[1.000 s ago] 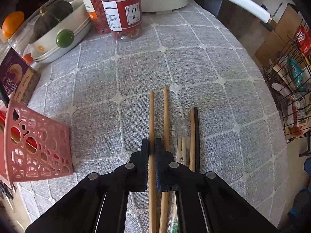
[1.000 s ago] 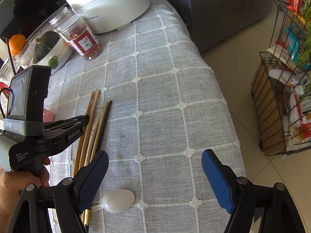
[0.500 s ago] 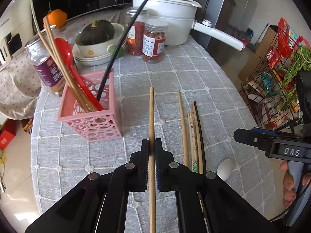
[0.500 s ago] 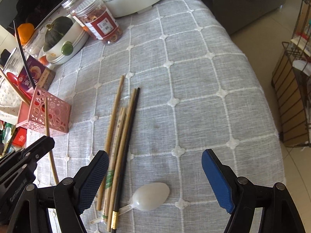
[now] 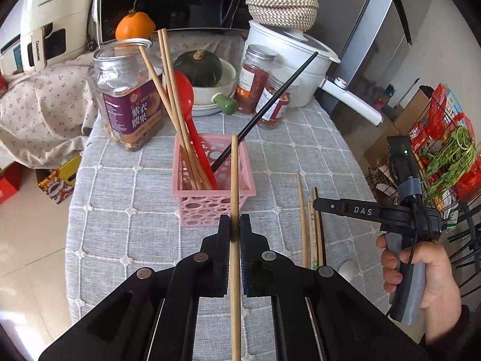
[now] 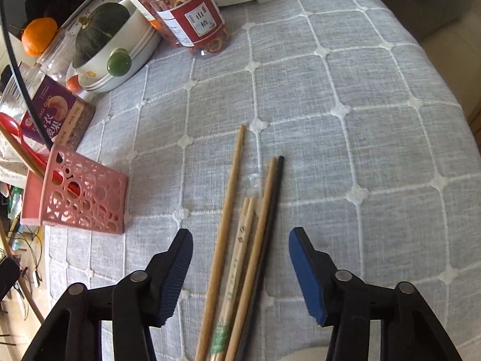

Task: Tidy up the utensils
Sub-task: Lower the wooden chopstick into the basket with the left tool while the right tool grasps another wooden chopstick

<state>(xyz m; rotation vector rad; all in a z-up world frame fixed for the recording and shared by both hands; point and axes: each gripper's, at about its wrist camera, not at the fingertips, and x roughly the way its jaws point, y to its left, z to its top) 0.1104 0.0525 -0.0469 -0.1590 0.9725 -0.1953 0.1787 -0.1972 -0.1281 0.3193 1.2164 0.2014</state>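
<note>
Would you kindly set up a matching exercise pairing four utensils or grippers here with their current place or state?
Things:
1. left gripper
2. right gripper
3. red spoon
4. black chopstick beside the bamboo ones

States:
A. standing in the pink basket
B. lying on the tablecloth
C. open
D. shut on a bamboo chopstick

Pairs: 1-D, 2-C, 3-A, 4-B

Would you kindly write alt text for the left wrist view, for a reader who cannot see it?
The left tongs are shut on a wooden chopstick that points toward a pink perforated basket on a grey checked tablecloth. The basket already holds wooden chopsticks, a black chopstick and a red spoon. More chopsticks lie on the cloth to the right.
</note>
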